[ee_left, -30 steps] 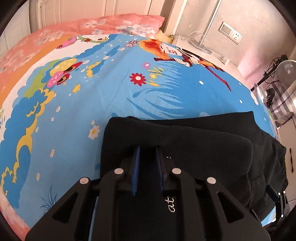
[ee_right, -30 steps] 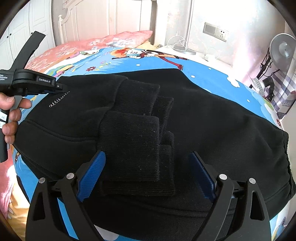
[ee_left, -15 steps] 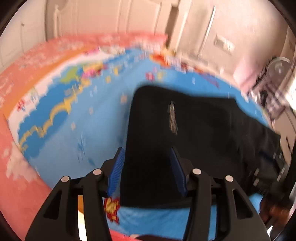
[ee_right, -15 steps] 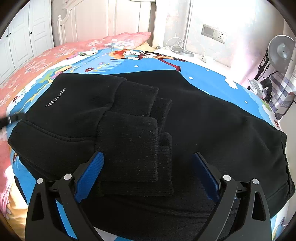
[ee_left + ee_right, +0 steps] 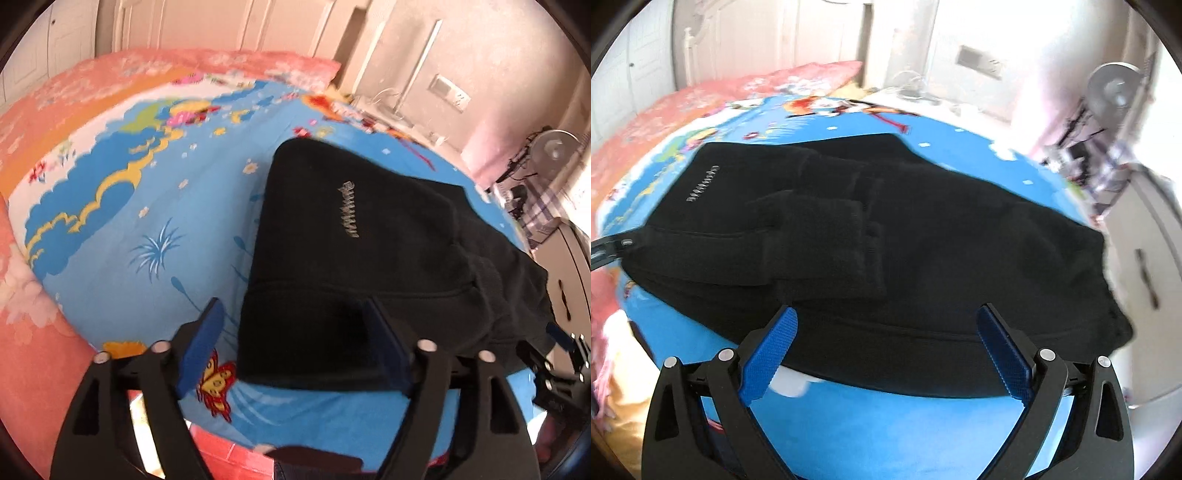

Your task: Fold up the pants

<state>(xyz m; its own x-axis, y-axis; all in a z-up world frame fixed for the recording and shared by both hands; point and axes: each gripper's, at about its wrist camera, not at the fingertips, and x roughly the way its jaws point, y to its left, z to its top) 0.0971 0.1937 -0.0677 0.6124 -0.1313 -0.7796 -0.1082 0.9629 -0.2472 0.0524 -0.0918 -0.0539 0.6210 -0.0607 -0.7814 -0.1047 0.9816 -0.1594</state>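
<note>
Both claws, left claw (image 5: 295, 343) and right claw (image 5: 888, 349), gape wide before black pants (image 5: 923, 236) folded flat.

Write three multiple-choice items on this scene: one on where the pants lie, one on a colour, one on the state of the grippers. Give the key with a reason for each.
1. The pants lie on:
A. a wooden floor
B. a blue cartoon bedsheet
C. a chair

2. The pants are:
A. black
B. red
C. white

3. The left gripper and right gripper are:
A. both shut on the pants
B. one open, one shut
C. both open, holding nothing

Key: 1 B, the printed blue sheet shows all round the pants. 2 A, the fabric is black, with a small pale logo. 3 C, both pairs of jaws stand wide apart, with no cloth clamped.
</note>
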